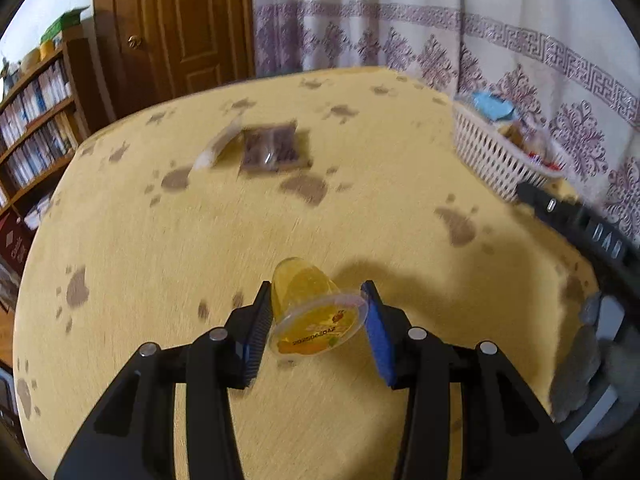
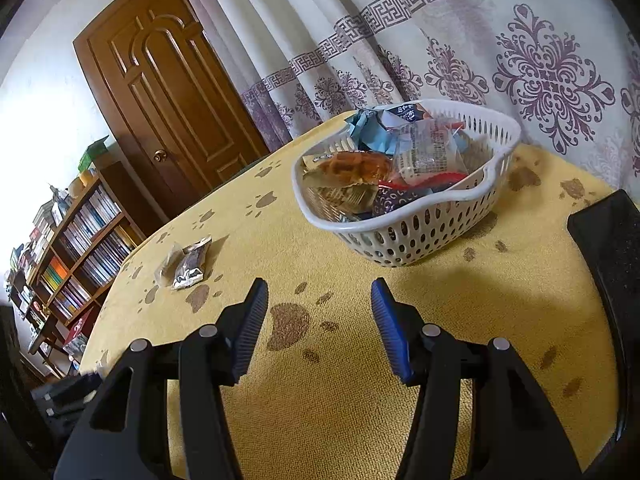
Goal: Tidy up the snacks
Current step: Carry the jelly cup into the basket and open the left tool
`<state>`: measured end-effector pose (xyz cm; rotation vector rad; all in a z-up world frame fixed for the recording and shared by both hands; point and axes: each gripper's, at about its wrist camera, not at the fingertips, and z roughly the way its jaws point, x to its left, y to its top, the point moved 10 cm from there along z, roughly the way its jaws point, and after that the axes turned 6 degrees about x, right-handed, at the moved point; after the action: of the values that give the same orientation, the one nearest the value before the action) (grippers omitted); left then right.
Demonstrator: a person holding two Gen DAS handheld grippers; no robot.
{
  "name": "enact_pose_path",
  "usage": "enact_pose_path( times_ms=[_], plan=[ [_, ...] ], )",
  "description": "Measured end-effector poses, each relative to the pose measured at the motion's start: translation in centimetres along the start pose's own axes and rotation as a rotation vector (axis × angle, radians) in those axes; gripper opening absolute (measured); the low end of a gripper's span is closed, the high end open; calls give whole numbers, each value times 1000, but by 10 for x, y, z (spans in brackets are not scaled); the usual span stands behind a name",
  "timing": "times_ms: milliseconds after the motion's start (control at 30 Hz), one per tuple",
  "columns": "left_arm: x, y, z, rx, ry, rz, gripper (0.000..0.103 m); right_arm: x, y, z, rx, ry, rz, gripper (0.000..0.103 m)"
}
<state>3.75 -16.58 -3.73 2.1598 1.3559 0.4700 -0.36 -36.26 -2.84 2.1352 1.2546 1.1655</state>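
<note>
A yellow jelly cup (image 1: pixel 316 312) with a clear lid lies on its side between the fingers of my left gripper (image 1: pixel 316 320). The jaws stand around it, touching or nearly touching its sides; I cannot tell if it is lifted. A white perforated basket (image 2: pixel 424 232) full of wrapped snacks stands on the yellow table, also in the left wrist view (image 1: pixel 492 160). My right gripper (image 2: pixel 318 324) is open and empty above the cloth, in front of the basket. Two snack packets (image 2: pixel 186 264) lie to the left, also in the left wrist view (image 1: pixel 272 148).
The table has a yellow cloth with brown paw prints (image 2: pixel 288 324). A curtain (image 2: pixel 520 60) hangs behind the basket. A wooden door (image 2: pixel 168 92) and a bookshelf (image 2: pixel 76 248) stand at the left. A black chair back (image 2: pixel 612 256) is at the right edge.
</note>
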Motion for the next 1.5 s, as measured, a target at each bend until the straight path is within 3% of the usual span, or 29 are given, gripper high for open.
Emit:
enact_pose_path(
  times_ms=[333, 700, 1233, 1300, 1333, 1500],
  plan=[
    [-66, 87, -9, -103, -113, 103, 45, -8, 2, -7, -40, -49, 23, 55],
    [-131, 159, 15, -113, -233, 195, 45, -13, 3, -10, -57, -78, 38, 55],
    [-185, 202, 65, -78, -313, 242, 46, -12, 1, -7, -44, -67, 34, 55],
    [-184, 205, 68, -59, -336, 237, 63, -12, 1, -7, -44, -68, 35, 55],
    [-182, 206, 67, -62, -345, 230, 66, -12, 1, -6, -43, -68, 35, 55],
    [-165, 210, 64, -70, -362, 176, 66, -12, 1, -6, -40, -69, 30, 55]
  ],
)
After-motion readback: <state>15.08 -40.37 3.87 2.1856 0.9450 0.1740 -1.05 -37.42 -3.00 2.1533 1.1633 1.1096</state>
